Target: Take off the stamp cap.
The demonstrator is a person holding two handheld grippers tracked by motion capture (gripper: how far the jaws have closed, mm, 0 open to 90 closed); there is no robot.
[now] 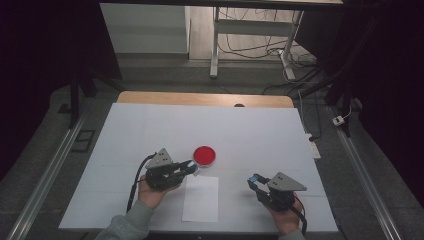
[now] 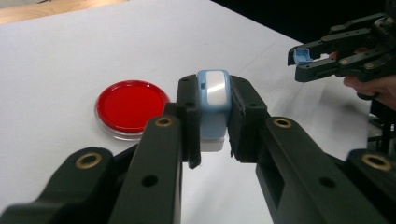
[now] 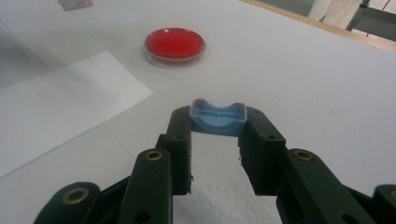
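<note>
Since the left gripper (image 2: 214,126) clamps the small blue-and-white plastic stamp body (image 2: 214,100) over the white desk (image 1: 250,135) and the right gripper (image 3: 217,135) pinches its light, slippery blue cap (image 3: 217,117), hold both by their flat sides.

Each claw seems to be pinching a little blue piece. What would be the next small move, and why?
Probably set the blue cap in the right claw down on the white table. It is off the blue and white piece in the left claw, whose end points toward the red dish.
</note>
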